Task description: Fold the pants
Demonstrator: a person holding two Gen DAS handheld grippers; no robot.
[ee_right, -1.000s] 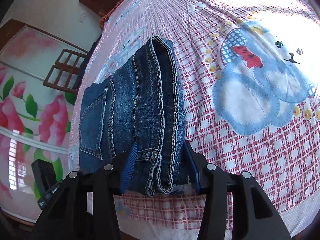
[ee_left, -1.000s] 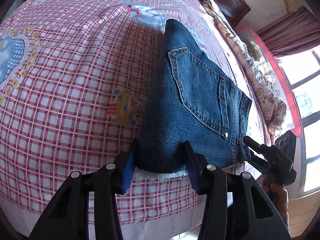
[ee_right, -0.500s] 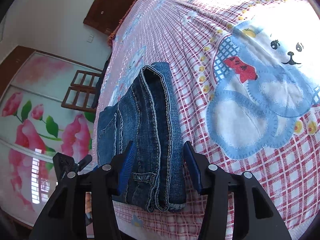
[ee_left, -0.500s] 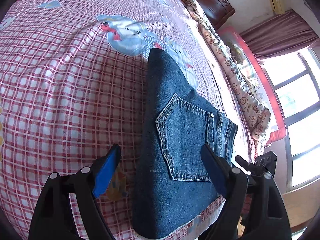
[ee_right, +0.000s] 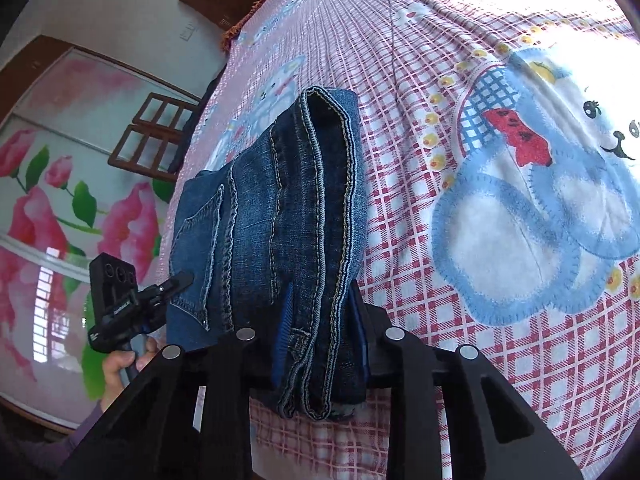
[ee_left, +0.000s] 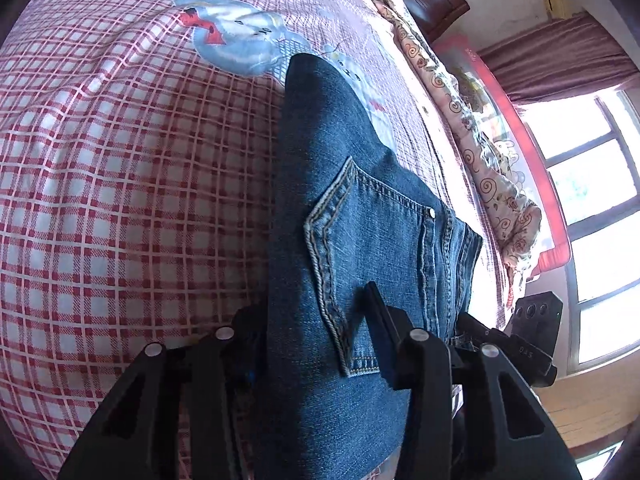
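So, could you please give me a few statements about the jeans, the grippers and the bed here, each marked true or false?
1. The jeans lie folded on a red and white checked bedsheet. True.
2. The left gripper hangs open, away from the denim. False: its fingers are closed on the near edge of the jeans, by the back pocket.
3. The right gripper clamps the thick stitched edge of the folded jeans. True.
4. The bedsheet is plain, with no pictures. False: a blue cartoon bear with a red bow tie is printed on it.
5. The jeans are black. False: they are blue denim.
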